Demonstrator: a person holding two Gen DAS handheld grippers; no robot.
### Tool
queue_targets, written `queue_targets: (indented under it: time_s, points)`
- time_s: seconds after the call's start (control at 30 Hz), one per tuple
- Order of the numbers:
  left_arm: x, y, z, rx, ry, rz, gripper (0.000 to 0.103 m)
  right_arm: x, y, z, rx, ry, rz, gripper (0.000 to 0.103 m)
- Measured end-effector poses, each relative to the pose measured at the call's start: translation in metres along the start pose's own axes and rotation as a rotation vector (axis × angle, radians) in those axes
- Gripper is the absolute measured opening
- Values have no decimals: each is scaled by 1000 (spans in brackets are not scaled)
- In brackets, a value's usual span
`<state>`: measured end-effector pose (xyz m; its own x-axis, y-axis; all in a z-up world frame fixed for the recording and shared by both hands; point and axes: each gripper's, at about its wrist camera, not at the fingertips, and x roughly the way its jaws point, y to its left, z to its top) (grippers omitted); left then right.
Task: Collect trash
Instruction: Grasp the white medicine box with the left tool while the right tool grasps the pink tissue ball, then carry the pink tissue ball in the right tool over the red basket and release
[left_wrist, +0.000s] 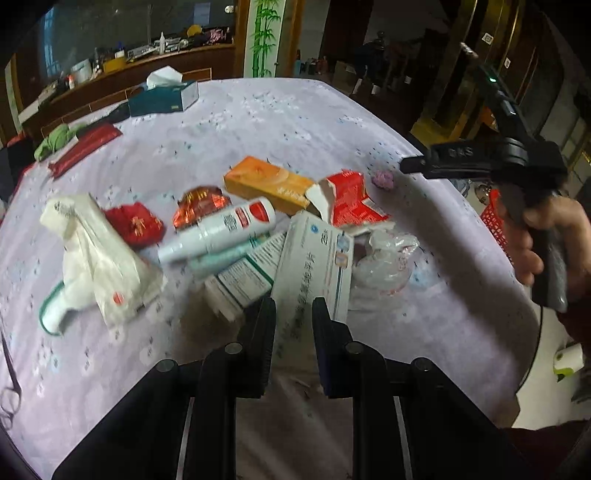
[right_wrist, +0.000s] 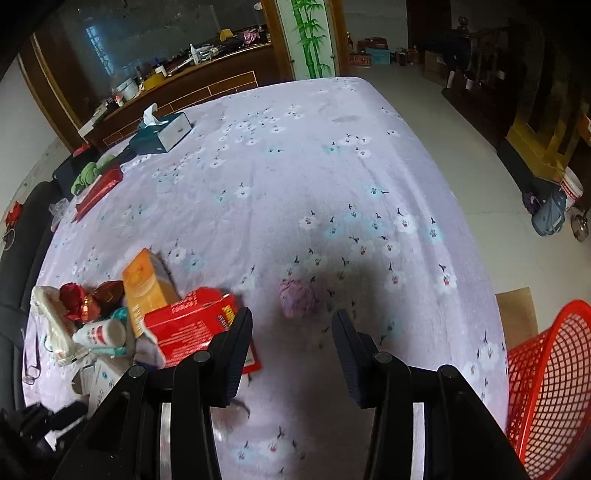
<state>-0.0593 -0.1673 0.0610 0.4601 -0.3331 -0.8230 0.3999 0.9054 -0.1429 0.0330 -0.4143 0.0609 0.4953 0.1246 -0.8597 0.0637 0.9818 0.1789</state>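
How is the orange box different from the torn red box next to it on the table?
The orange box looks whole and closed, while the red box is ripped open, its white inside showing. The orange box is longer and narrower; the red box looks wider and crumpled. Both are cardboard cartons lying on the flowered tablecloth in the same trash pile, and no gripper holds either.

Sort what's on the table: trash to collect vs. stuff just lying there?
Job:
orange box
torn red box
white medicine box
spray bottle
purple wad
red basket

Lying about:
tissue box
green cloth
scissors
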Motion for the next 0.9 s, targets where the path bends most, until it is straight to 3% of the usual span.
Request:
queue_targets:
  time_s: [0.07, 0.13, 0.33, 0.4, 0.47, 0.5, 0.6, 0.63, 0.9]
  points:
    - [5, -1, -3, -3, 18, 12, 33, 6, 1, 3, -17, 6, -4, 50]
    - [8, -1, -4, -9, 17, 26, 53, 12, 2, 6, -25, 10, -7, 50]
    - [22, -8, -1, 17, 32, 64, 61, 34, 2, 4, -40, 51, -32, 49]
    - [26, -11, -2, 37, 38, 78, 61, 38, 2, 2, -47, 59, -36, 28]
    - [30, -16, -4, 64, 38, 99, 62, 40, 1, 1, -44, 68, -33, 16]
    - [32, -19, -5, 79, 34, 113, 60, 38, 0, 0, -39, 62, -30, 14]
    - [38, -21, -6, 91, 48, 96, 26, 30, 1, -4, -36, 49, -25, 6]
    - [39, -21, -6, 90, 49, 90, 22, 24, 0, -6, -30, 42, -12, 6]
    - [24, -25, -12, 97, 26, 23, 16, -16, -2, -27, 14, -9, 27, 3]
